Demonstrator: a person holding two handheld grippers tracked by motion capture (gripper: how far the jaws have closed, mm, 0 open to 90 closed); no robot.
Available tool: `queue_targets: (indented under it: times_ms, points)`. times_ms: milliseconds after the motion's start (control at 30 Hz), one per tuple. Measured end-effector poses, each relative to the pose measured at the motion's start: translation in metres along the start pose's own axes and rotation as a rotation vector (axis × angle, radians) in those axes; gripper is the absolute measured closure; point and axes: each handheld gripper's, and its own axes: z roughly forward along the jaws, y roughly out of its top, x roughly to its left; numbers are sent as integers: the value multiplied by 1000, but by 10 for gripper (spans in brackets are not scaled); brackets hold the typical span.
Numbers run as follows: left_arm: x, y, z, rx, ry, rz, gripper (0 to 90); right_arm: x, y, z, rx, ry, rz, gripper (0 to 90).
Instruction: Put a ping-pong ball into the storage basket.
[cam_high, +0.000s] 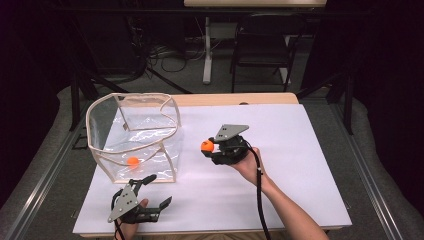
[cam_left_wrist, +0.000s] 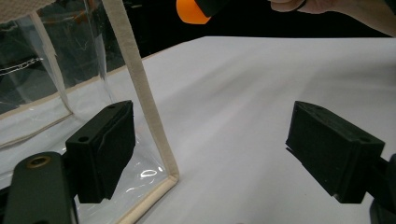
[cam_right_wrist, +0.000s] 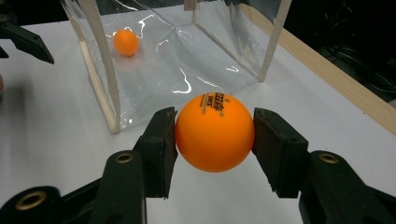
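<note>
**Print on the held ball**

We find one piece of lettering: small dark print on top of the orange ball, clamped between the jaws in the right gripper view. It is too small and tilted for us to read with certainty. We see no other text.

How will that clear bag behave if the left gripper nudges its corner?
The clear bag looks like thin film with only a fabric-edged frame, so it is probably light and would slide or buckle rather than resist. Its walls already crease, suggesting floppiness. The loose orange ball inside would likely roll if the bag shifts. The left gripper stands open beside its corner.
</note>
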Motion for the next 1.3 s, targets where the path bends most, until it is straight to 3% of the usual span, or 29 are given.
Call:
queue_targets:
  times_ms: [600, 1300]
  points:
    - [1, 0, 1, -3, -4, -1, 155, -3, 13, -7, -26, -5, 17, 508]
    - [1, 0, 2, -5, -5, -5, 155, -5, 39, -8, -36, -11, -5, 508]
